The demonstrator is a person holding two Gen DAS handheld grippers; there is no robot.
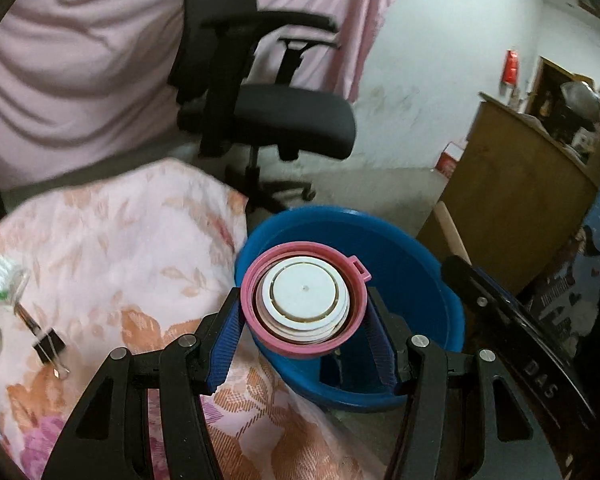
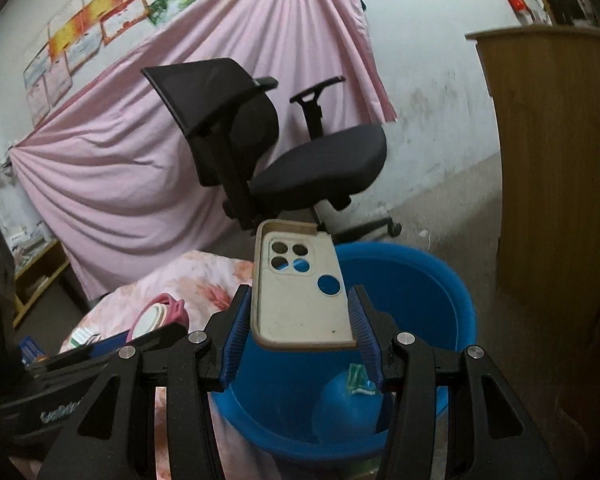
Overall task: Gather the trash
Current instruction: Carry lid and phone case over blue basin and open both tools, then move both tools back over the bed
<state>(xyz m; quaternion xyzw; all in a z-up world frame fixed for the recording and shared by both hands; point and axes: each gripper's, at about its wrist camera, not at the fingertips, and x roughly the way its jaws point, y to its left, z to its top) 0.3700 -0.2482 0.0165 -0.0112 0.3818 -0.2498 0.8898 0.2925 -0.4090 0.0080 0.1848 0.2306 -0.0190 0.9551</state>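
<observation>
At lower centre of each view, round blue plastic bucket (image 1: 420, 264), left claw (image 1: 304, 316) pinching a round pink-rimmed lid (image 1: 304, 304), right claw (image 2: 300, 320) pinching a flat beige phone case (image 2: 300, 300), ribbed blue pads (image 2: 234, 340).

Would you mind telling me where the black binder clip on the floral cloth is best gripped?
Grip the binder clip across its black body, coming from above. It seems to lie flat on the floral cloth with wire handles splayed; those look too thin to pinch.

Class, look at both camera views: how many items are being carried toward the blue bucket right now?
2. A pink lid is clamped in the left tongs over the blue bucket; a phone case is clamped in the right tongs above it.
</observation>
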